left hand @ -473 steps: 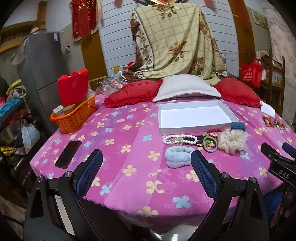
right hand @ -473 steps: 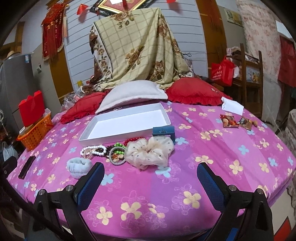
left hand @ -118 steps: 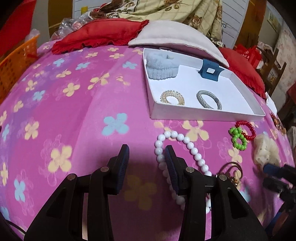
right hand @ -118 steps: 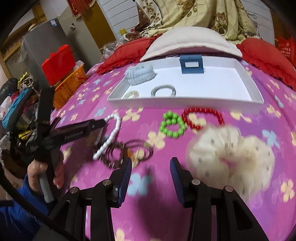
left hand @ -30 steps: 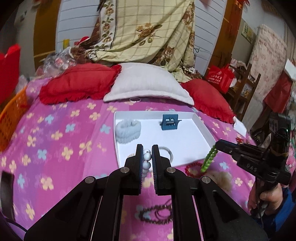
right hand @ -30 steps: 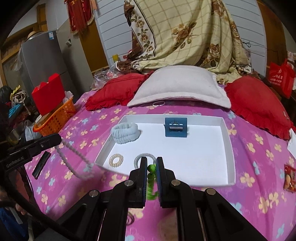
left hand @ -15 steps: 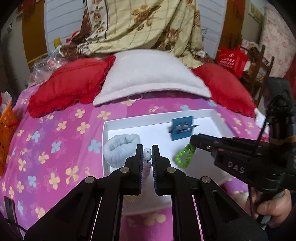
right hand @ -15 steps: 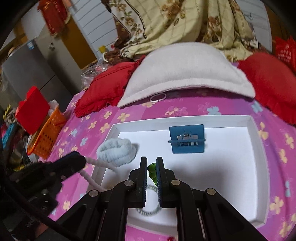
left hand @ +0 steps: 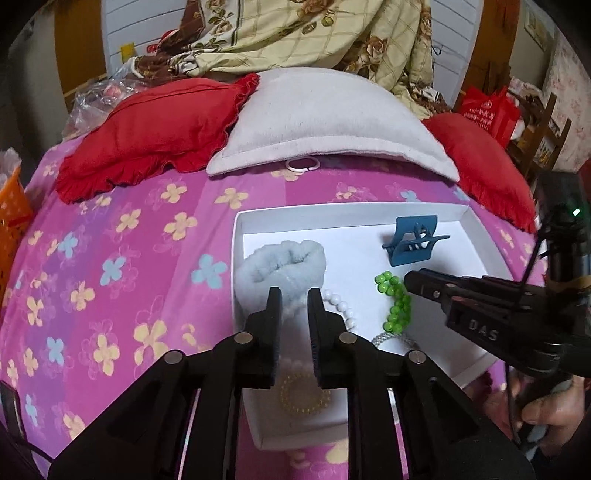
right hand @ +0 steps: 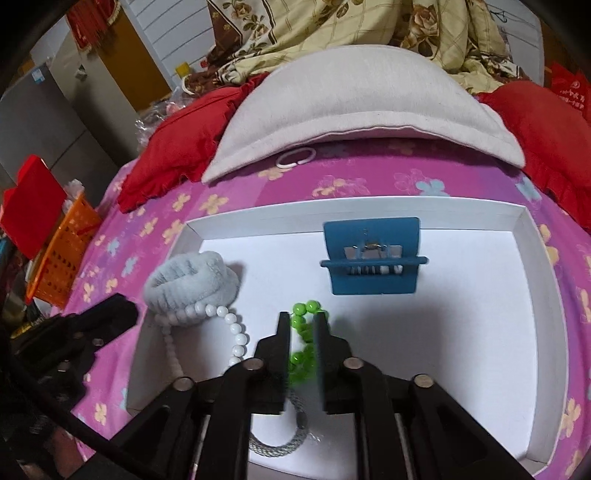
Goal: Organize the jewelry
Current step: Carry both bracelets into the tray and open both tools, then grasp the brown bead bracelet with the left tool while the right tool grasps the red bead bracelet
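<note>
Glossy green bead bracelet [right hand: 302, 345] lies curled in the white tray [right hand: 532, 295].

A home bedroom: floral bedsheet [left hand: 110, 277], pillows [left hand: 325, 122], draped quilt [left hand: 314, 33].

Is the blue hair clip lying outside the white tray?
No, the blue hair clip sits inside the white tray, near its far wall.
</note>
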A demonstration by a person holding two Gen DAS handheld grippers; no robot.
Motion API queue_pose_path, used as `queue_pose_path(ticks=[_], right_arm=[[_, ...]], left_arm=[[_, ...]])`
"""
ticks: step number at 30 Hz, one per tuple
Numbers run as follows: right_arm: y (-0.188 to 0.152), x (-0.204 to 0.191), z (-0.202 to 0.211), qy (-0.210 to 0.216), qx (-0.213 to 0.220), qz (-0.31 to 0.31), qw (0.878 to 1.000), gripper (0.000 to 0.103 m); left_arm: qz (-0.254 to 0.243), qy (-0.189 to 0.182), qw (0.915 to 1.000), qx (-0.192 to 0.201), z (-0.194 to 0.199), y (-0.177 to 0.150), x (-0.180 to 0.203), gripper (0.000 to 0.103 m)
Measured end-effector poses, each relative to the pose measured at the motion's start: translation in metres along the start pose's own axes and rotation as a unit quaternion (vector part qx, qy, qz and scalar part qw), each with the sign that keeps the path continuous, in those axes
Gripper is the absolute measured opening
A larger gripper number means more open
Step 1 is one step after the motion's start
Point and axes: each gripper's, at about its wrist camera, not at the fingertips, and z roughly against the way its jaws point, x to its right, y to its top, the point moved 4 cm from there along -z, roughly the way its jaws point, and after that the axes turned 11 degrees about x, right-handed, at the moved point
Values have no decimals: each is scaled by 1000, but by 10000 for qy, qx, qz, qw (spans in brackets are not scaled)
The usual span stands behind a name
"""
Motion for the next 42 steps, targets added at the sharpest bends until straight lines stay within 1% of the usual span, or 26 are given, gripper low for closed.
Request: queue_pose_path(ticks=[1, 2, 5, 8, 10, 12, 13, 14, 16, 18, 20, 22, 25, 27, 30, 33, 36, 38, 39, 40, 42], right_arm=[[0, 0, 4, -25, 46, 10, 10000, 40], [1, 1, 13, -63, 142, 30, 9999, 44], [0, 3, 38, -15, 254, 102, 9996, 44], [-10, 9, 68, 27, 378, 162, 9992, 44], [-22, 15, 89, 56, 433, 188, 9989, 44], [-35, 21, 107, 71, 475, 195, 9987, 44], [-47, 28, 121, 69, 513, 183, 9985, 44], [-54, 32, 129, 59, 532, 171, 9984, 45], [-77, 47, 151, 0, 586, 90, 9982, 45], [-98, 63, 167, -78, 620, -31, 9980, 45], [-119, 77, 180, -151, 625, -151, 9978, 45], [-135, 88, 188, -195, 616, -276, 9975, 46], [-154, 100, 197, -200, 625, -444, 9969, 46], [-164, 105, 202, -170, 647, -517, 9964, 46], [-172, 105, 206, -144, 672, -530, 9962, 46], [-178, 102, 206, -142, 707, -410, 9966, 46], [-182, 97, 201, -128, 681, -294, 9972, 46], [-184, 94, 196, -102, 632, -261, 9976, 46], [-185, 94, 194, -94, 620, -261, 9977, 46], [-185, 93, 192, -81, 617, -275, 9977, 46], [-185, 93, 192, -67, 646, -321, 9974, 46]], left_arm=[[41, -17, 10000, 40, 7, 1, -1, 19], [53, -30, 10000, 69, 11, 1, -2, 20], [30, -28, 9997, 260, 38, 3, -4, 24], [2, 41, 9988, 497, 72, -3, -8, 31], [55, 53, 9979, 642, 98, -15, -12, 42], [103, 62, 9975, 691, 115, -27, -15, 45], [131, 70, 9975, 690, 124, -38, -17, 45], [138, 83, 9976, 676, 127, -43, -18, 45], [121, 174, 9981, 574, 137, -66, -21, 45], [139, 211, 9987, 441, 139, -85, -23, 45], [201, 127, 9993, 284, 139, -104, -21, 45], [199, 33, 9997, 96, 137, -126, -13, 45], [139, -1, 9998, -125, 130, -147, -1, 45], [116, -5, 9997, -204, 126, -155, 4, 45], [18, 94, 9995, -292, 114, -160, 7, 45], [15, 36, 9990, -446, 102, -166, 9, 45], [-34, 92, 9984, -561, 91, -172, 10, 45], [-4, 67, 9982, -595, 85, -173, 11, 44], [-40, 100, 9985, -546, 85, -172, 12, 33], [-89, 117, 9984, -552, 85, -171, 14, 7], [-45, 140, 9983, -562, 85, -171, 12, 7]])
